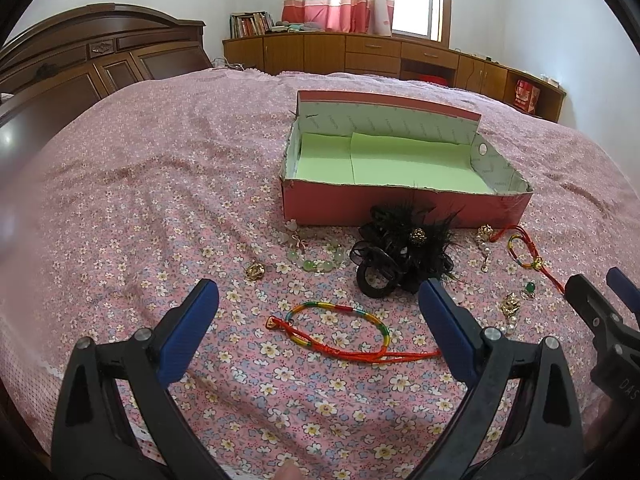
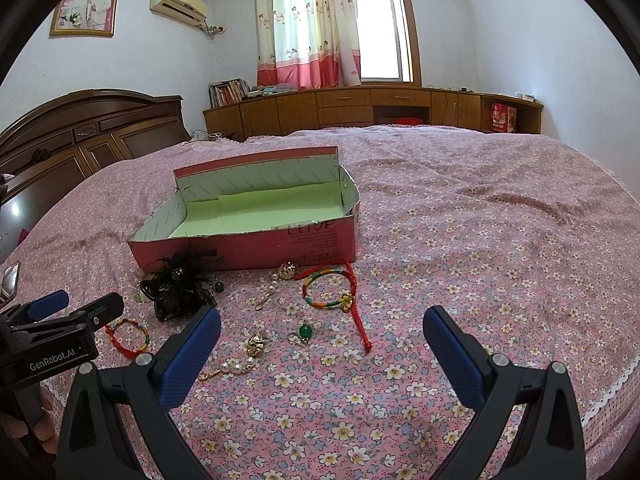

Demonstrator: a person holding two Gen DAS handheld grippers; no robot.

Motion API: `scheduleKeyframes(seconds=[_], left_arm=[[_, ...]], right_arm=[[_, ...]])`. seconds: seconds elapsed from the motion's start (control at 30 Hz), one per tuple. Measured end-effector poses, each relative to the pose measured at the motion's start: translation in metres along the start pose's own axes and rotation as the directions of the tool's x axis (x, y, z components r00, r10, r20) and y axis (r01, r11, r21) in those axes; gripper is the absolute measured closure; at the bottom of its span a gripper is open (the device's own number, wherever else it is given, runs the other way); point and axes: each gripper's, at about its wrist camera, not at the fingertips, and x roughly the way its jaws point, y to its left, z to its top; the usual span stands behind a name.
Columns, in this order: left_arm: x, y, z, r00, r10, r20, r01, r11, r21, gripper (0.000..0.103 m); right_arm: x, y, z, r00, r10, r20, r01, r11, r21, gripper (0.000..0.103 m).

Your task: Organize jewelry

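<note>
2 braided bracelets: one rainbow bracelet (image 1: 340, 330) lies flat on the bedspread between the left gripper's fingers, red cord trailing right; the second bracelet (image 2: 326, 290) sits near the box's front right corner, its red tail running toward the camera.
Pearl earrings: one gold-and-pearl piece (image 2: 240, 356) just beside the right gripper's left finger, partly cut off by it; another (image 2: 276, 284) lies near the box front.
Green ring: small green stone ring (image 2: 305, 332) on the spread, band hard to make out.
Black hairpiece: feathery black clip (image 1: 400, 256) touching the box's front wall, hiding whatever lies under it.
Bead bracelet: pale green beads (image 1: 320, 260) left of the hairpiece, faint against the floral print.
Box: pink box (image 1: 320, 208), lined in green, lid flap standing up at the back.
Left gripper: left gripper (image 1: 320, 300) spread wide, holding nothing, low over the bedspread.
Right gripper: right gripper (image 2: 322, 328) also wide apart, nothing between its fingers.
Bedspread: pink floral bedspread (image 1: 160, 200), far edge lost in fisheye bend.
</note>
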Motion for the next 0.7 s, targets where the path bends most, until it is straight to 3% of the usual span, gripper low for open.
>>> scheduleKeyframes(seconds=[0.7], left_arm=[[-0.0023, 0.0000, 0.0008, 1.000, 0.006, 0.013, -0.006, 1.000, 0.005, 0.009]], right_arm=[[-0.0010, 0.0000, 0.0005, 1.000, -0.001, 0.001, 0.001, 1.000, -0.001, 0.000]])
